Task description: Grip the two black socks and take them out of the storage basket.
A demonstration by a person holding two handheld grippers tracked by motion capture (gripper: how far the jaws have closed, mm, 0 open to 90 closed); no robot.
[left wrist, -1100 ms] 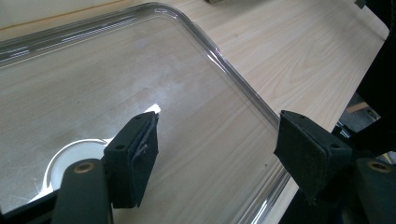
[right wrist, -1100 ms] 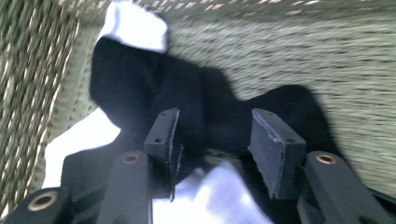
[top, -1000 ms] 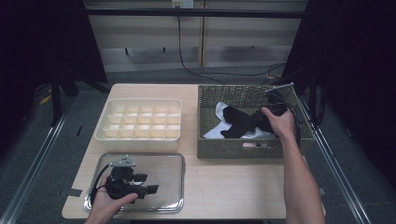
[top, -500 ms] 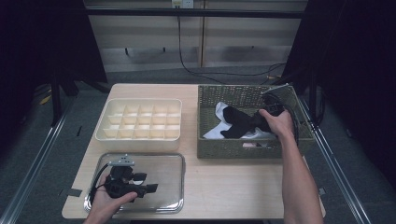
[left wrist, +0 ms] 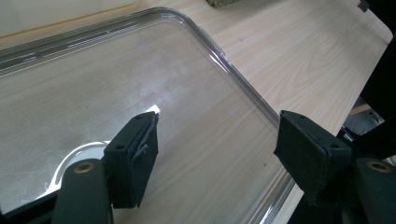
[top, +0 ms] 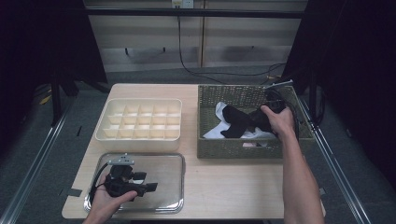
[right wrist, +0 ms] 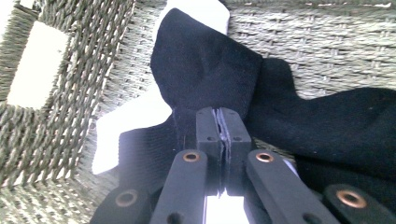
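A black sock (top: pixel 238 123) lies across a white sock (top: pixel 215 133) inside the woven basket (top: pixel 233 151). My right gripper (top: pixel 259 119) reaches into the basket from the right. Its jaws have just been closing, and they now stand pressed together on the edge of the black sock (right wrist: pixel 205 70), pinching a fold of fabric at the right gripper (right wrist: pixel 219 116). The white sock (right wrist: pixel 135 116) shows beneath. My left gripper (top: pixel 150 186) rests low over the clear tray (top: pixel 180 161), open, with nothing between the left gripper (left wrist: pixel 222 149) pads but tray (left wrist: pixel 233 79) and wood.
A cream divided organizer (top: pixel 140 121) sits at the back left of the wooden table (top: pixel 224 182). The basket has a handle cut-out (right wrist: pixel 32 60) in its wall. Dark floor and rails surround the table.
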